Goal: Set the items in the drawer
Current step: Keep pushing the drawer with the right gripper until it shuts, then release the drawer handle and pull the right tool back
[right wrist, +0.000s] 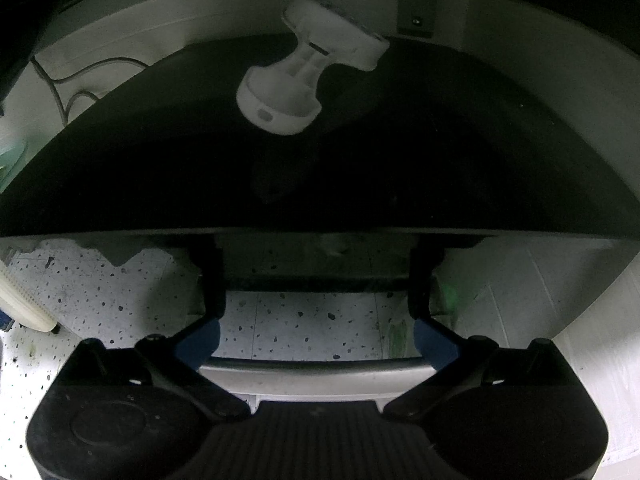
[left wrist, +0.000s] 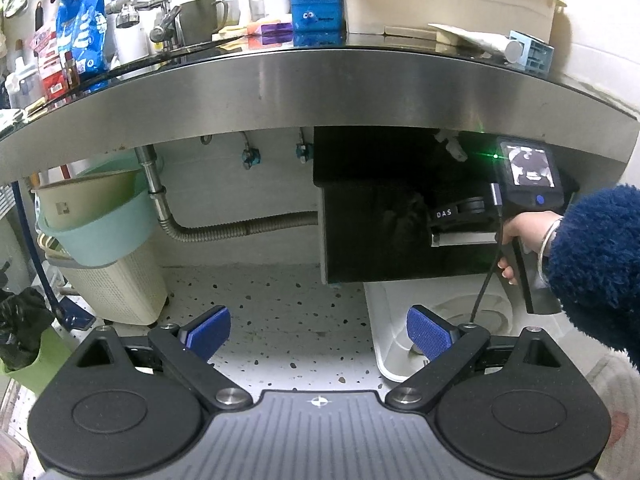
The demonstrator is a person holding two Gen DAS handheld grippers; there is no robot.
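Drawer [right wrist: 320, 184] open ahead of spread right tongs [right wrist: 316, 338], white gadget [right wrist: 308, 68] inside, handle [right wrist: 316, 366] between the tips. Left tongs [left wrist: 318, 330] spread, empty; hamper [left wrist: 116, 280] ahead-left.

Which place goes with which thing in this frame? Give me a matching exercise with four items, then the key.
Things:
1. white dumbbell-shaped object
2. blue tub with cartoon eyes
3. mint-green basin
4. right gripper

Places:
A. on the counter top
B. under the counter at the left, on a cream basket
C. inside the black drawer
D. open, at the drawer's metal handle

Pairs: 1-C, 2-A, 3-B, 4-D
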